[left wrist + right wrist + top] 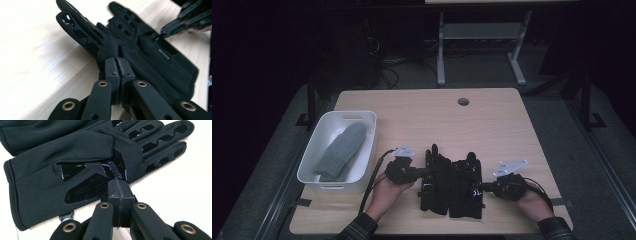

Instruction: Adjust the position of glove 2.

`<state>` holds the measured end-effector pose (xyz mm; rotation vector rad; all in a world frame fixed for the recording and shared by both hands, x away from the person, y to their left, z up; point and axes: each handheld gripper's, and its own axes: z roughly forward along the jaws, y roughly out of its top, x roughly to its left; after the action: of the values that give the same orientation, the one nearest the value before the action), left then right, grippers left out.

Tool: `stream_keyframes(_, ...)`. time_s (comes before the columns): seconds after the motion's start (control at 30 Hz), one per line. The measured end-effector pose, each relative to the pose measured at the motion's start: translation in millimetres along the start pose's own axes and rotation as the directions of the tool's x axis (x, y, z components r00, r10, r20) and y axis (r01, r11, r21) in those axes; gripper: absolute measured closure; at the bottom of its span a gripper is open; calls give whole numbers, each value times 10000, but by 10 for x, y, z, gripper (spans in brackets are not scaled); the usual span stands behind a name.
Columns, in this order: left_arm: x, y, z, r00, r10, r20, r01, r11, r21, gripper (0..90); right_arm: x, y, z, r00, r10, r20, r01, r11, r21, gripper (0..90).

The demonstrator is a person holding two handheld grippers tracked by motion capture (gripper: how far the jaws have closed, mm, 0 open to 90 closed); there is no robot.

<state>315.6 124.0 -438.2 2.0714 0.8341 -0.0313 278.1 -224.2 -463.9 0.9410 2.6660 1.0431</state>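
Note:
Two black gloves lie side by side, palms up, at the table's front middle: the left glove (434,180) and the right glove (467,189). My left gripper (426,171) comes in from the left and is shut on a bunched fold of the left glove (82,32); the fabric bulges just past its tips (116,60). My right gripper (485,188) comes in from the right. Its jaws are pressed together on the near edge of the right glove (62,170), beside a glossy grip patch. The right gripper (156,35) also shows in the left gripper view.
A white bin (312,150) stands at the table's left with a grey mitten (342,149) inside. The wooden table (492,130) has a cable hole (463,101) near its far edge. A metal desk frame (441,55) stands on the floor beyond.

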Motion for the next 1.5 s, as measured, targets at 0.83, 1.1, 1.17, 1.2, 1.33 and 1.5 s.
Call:
stream_keyframes(0.83,-102,256,27,9884,215,1505,-152,9990,-431,877,117,246,251,9982,-331,-504,334,9994,59,900)
stream_keyframes(1.1,-169,330,177,9848,273,1712,-218,9992,-342,875,171,355,336,9960,-559,-691,557,9984,-48,900)
stream_keyframes(1.17,-181,344,232,9832,289,1803,-240,9993,-293,875,182,378,355,9955,-615,-716,611,9981,-73,900)
stream_keyframes(1.2,-185,346,251,9828,311,1821,-264,9993,-282,874,189,389,366,9954,-613,-743,608,9981,-85,900)
stream_keyframes(1.33,-204,346,340,9814,296,1894,-256,9994,-231,864,197,401,382,9948,-692,-741,689,9976,-64,900)
stream_keyframes(1.5,-214,350,383,9807,250,1939,-182,9992,-366,801,195,400,369,9953,-621,-747,616,9981,-93,900)
